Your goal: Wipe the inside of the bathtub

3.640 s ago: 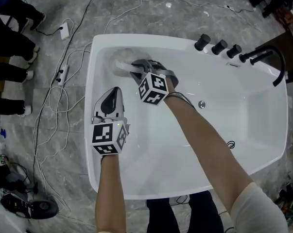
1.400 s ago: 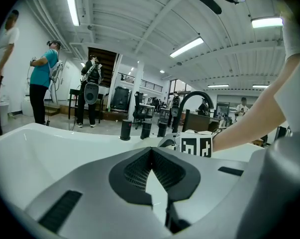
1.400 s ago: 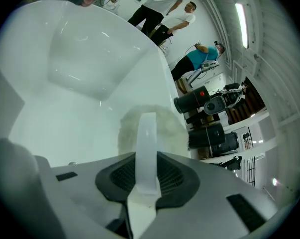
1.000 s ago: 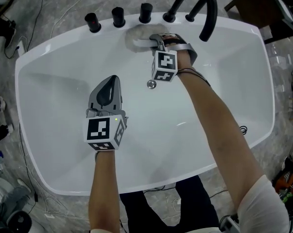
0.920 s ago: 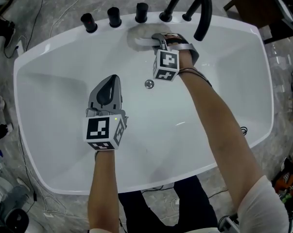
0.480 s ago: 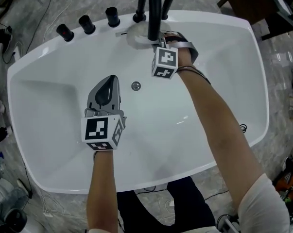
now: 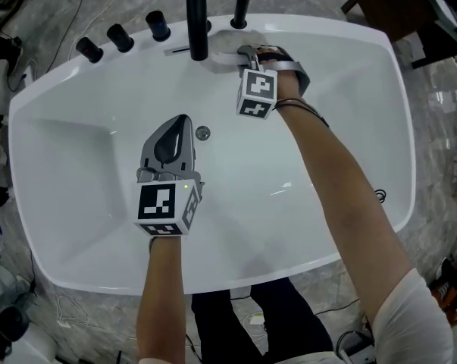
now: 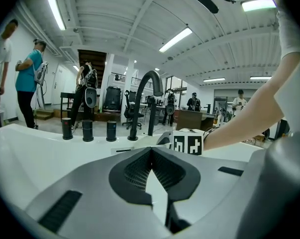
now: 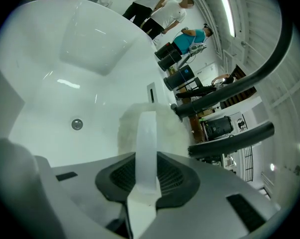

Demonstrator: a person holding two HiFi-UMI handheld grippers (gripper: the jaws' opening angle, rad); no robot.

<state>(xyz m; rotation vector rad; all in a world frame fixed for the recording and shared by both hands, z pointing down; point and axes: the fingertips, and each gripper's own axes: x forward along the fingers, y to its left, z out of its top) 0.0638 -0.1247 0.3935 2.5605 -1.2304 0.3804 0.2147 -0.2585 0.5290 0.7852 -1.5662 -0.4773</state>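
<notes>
**Desk:** Where are your claws over the bathtub [image 7: 76, 165]?

**Me:** My right claw [image 7: 244, 51] reaches to the far wall at 12 o'clock, just below the black faucet [image 7: 196, 14]. My left claw [image 7: 184, 118] hangs over the middle of the basin with its tips pointing toward 12 o'clock.

**Desk:** What does the right one hold?

**Me:** Its jaws are clamped together on the clear handle [image 9: 146, 143] of a fluffy white wiping pad [image 9: 172, 133]. The pad lies against the tub's inner wall under the faucet's two black pipes.

**Desk:** And the left?

**Me:** Its jaws are pressed tip to tip, with nothing between them. It is clear of the white surface. The drain [image 7: 203, 133] sits just beside its tips, toward 1 o'clock.

**Desk:** What else is on the rim?

**Me:** Three black knobs [image 7: 120, 38] stand in a row at 11 o'clock, left of the faucet. From the left claw's camera, the right claw's marker cube shows ahead, in front of the faucet. Several people [image 8: 26, 78] stand on the floor beyond the tub.
</notes>
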